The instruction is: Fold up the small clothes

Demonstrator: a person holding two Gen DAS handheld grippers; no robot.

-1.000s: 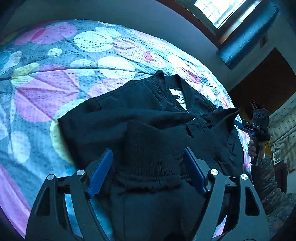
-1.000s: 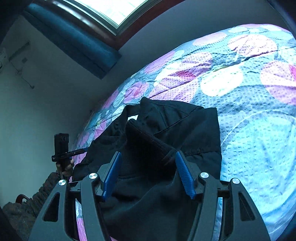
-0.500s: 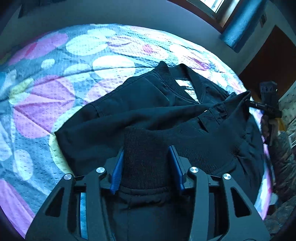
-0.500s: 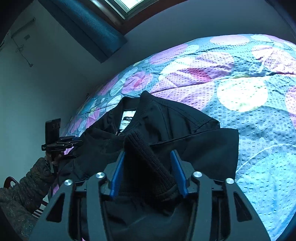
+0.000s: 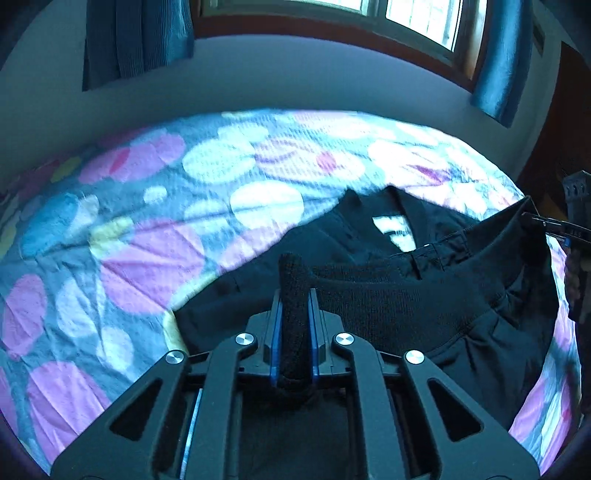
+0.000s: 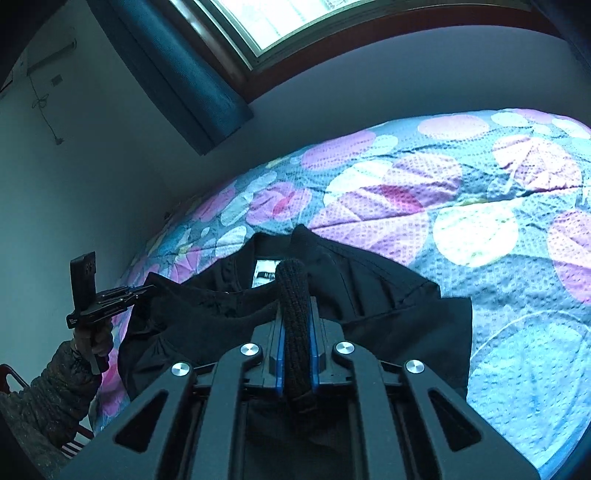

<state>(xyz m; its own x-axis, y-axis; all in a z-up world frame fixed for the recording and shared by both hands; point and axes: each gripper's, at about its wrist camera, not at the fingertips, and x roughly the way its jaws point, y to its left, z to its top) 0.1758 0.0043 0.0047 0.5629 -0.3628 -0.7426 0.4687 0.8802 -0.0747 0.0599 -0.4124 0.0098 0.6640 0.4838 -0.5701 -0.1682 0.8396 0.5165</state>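
Note:
A black jacket (image 5: pixel 391 295) with a white neck label (image 5: pixel 395 230) lies on the bed, collar away from me. My left gripper (image 5: pixel 294 295) has a fold of its ribbed hem (image 5: pixel 293 273) pinched between the blue pads, the jaws closing tight on it. In the right wrist view the jacket (image 6: pixel 388 306) shows again, and my right gripper (image 6: pixel 295 302) is closing the same way on the ribbed hem (image 6: pixel 293 288) at the other corner. Each view shows the other gripper at its edge, the right gripper (image 5: pixel 546 225) and the left gripper (image 6: pixel 142 290), with the hem raised off the bed.
A bedspread (image 5: pixel 147 258) with pink, white and blue circles covers the bed around the jacket. Behind it a grey wall rises to a window (image 6: pixel 288 22) with blue curtains (image 6: pixel 184 74). A person's hand and padded sleeve (image 6: pixel 62 387) hold the left gripper.
Both pairs of jaws went from wide open around the ribbed hem to pinched on it. Both grippers rose and tilted up, lifting the hem and bringing wall and window into view.

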